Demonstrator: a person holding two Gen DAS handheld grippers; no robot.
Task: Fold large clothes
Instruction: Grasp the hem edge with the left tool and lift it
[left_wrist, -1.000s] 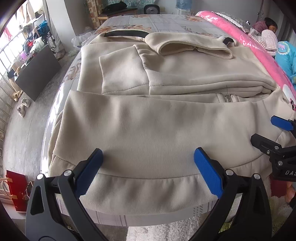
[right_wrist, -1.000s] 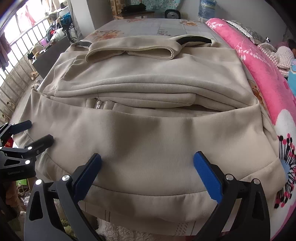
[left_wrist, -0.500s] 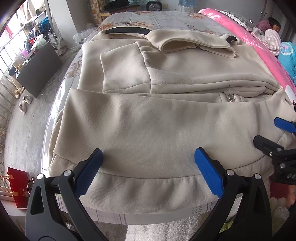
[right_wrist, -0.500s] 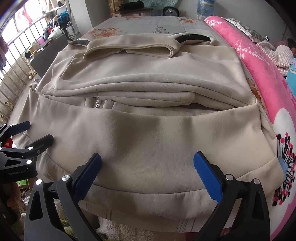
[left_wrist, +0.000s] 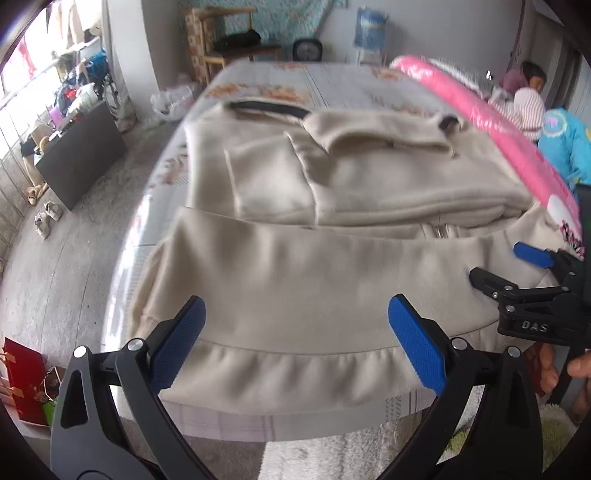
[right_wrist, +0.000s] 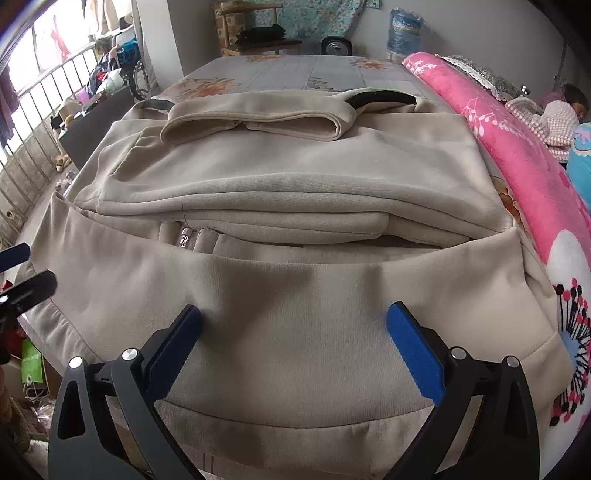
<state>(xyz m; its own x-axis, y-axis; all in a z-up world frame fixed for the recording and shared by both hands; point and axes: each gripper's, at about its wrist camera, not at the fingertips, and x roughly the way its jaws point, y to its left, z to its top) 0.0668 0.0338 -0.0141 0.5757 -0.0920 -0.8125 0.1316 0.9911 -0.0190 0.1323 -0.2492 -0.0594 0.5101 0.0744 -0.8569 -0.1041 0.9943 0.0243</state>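
Observation:
A large beige zip jacket (left_wrist: 332, 266) lies on the bed, its sleeves and collar folded over the upper half; it also fills the right wrist view (right_wrist: 295, 206). Its ribbed hem (left_wrist: 295, 369) hangs at the bed's near edge. My left gripper (left_wrist: 295, 332) is open and empty, just above the hem on the jacket's left part. My right gripper (right_wrist: 293, 339) is open and empty over the lower right part of the jacket. It shows at the right edge of the left wrist view (left_wrist: 513, 266).
The bed sheet (right_wrist: 295, 70) has a floral print. A pink blanket (right_wrist: 517, 155) runs along the bed's right side, with a person (left_wrist: 524, 96) beyond it. A dark cabinet (left_wrist: 77, 155) and shoes stand on the floor at left. A red bag (left_wrist: 22, 380) sits near the bed corner.
Both grippers have drawn back and lifted slightly from the jacket, so more of the room shows. Both stay open. The jacket has not moved.

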